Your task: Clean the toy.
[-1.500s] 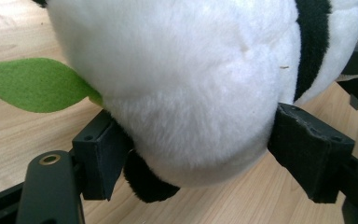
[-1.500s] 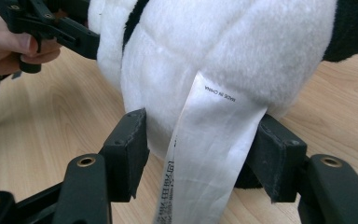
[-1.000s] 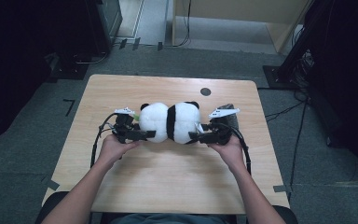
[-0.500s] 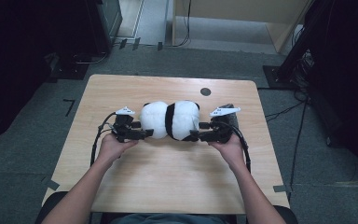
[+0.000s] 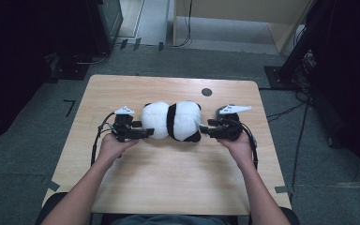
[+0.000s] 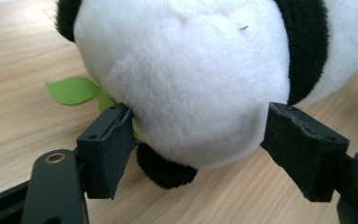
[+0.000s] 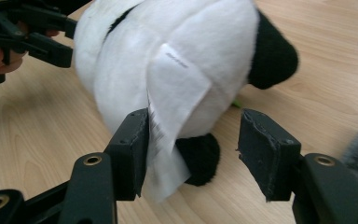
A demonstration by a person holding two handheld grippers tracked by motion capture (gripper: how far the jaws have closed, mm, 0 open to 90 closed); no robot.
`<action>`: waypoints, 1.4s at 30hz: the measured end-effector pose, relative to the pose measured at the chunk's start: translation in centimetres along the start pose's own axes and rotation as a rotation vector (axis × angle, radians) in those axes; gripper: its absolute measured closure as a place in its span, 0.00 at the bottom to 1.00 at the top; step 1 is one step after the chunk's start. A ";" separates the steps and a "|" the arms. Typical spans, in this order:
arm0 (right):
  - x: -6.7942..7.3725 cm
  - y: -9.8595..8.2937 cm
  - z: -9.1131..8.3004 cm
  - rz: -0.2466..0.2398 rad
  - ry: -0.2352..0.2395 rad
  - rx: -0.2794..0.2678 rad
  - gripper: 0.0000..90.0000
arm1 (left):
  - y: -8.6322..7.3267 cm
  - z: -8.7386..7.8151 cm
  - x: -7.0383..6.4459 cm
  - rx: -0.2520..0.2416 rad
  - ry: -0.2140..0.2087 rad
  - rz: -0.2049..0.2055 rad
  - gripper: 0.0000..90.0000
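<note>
Pale wood table (image 5: 168, 187) on grey carpet, dark equipment around the edges of the room. Plush panda (image 5: 172, 120) lies on its side near the table's middle, a green leaf tag (image 6: 72, 89) poking out beneath it and a white care label (image 7: 172, 93) hanging off its far end. I have the left gripper (image 5: 143, 134) at one end, jaws spread wide around the white fur, pads near but not pinching. Right gripper (image 5: 207, 131) sits at the other end, also wide; its near pad (image 7: 130, 144) touches the label while the other pad stands apart. Round dark hole (image 5: 206, 92) lies well behind the toy. Risk, as I judge it: closing the right jaws here may catch just the label, which would slip or tear on a lift. Soft fur may also squeeze out of the left jaws, tilting the toy.
</note>
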State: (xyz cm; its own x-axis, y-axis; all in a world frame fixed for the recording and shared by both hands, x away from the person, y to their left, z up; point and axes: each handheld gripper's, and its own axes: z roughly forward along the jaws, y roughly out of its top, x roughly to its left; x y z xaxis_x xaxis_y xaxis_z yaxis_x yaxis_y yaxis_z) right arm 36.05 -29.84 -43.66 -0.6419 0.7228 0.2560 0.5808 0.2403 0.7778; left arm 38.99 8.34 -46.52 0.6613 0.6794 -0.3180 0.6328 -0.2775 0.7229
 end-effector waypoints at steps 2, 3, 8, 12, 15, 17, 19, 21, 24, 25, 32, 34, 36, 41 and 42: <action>-0.6 -0.1 -0.4 0.017 -0.004 -0.008 0.52 | 0.1 0.0 0.0 0.002 0.004 0.005 0.28; -0.8 -0.2 -0.6 0.019 -0.008 -0.011 0.52 | 0.2 0.1 0.0 0.004 0.008 0.010 0.29; -1.7 -0.4 -1.2 0.037 -0.054 -0.020 0.52 | 0.4 0.1 0.0 -0.004 0.020 0.029 0.32; -2.2 -0.4 -1.6 0.027 -0.091 -0.026 0.52 | 0.6 -0.4 0.0 -0.025 0.024 0.034 0.35; -2.8 -0.4 -2.0 0.039 -0.124 -0.032 0.52 | 0.8 -0.9 0.3 -0.045 0.038 0.013 0.35; -3.3 -0.4 -2.4 0.045 -0.154 -0.040 0.52 | 0.9 -1.3 0.5 -0.078 0.069 0.026 0.38; -3.7 -0.4 -2.7 0.049 -0.183 -0.049 0.52 | 1.2 -1.4 0.7 -0.077 0.063 0.011 0.35; -4.1 -0.5 -3.0 0.061 -0.206 -0.062 0.52 | 1.3 -1.2 0.9 -0.073 0.052 0.005 0.33; -4.3 -0.9 -2.8 0.050 -0.268 -0.087 0.49 | 1.6 -1.0 0.9 -0.066 0.063 0.025 0.33; -4.3 -1.1 -2.6 0.048 -0.293 -0.094 0.49 | 1.6 -0.9 0.8 -0.069 0.062 0.026 0.33; -5.6 -2.2 -2.1 0.044 -0.375 -0.134 0.52 | 2.3 -0.9 0.7 -0.069 0.071 0.080 0.33; -6.1 -2.6 -2.0 0.060 -0.394 -0.135 0.51 | 2.5 -0.8 0.9 -0.061 0.067 0.070 0.33; -7.0 -3.0 -1.8 0.088 -0.417 -0.122 0.51 | 2.6 -0.8 1.0 -0.062 0.070 0.071 0.33; -8.8 -4.2 -1.4 0.154 -0.428 -0.107 0.53 | 2.5 -0.5 1.0 -0.060 0.060 0.068 0.33; -9.0 -4.4 -1.3 0.166 -0.425 -0.106 0.53 | 2.4 -0.5 0.9 -0.061 0.063 0.075 0.33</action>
State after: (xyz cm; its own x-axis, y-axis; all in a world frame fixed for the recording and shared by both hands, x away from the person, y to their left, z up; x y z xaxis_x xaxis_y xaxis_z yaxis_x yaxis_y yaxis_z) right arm 38.65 -38.24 -48.62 -0.2696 0.9526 0.1413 0.5894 0.0472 0.8065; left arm 40.93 8.65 -44.81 0.6778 0.7003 -0.2242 0.5558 -0.2883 0.7797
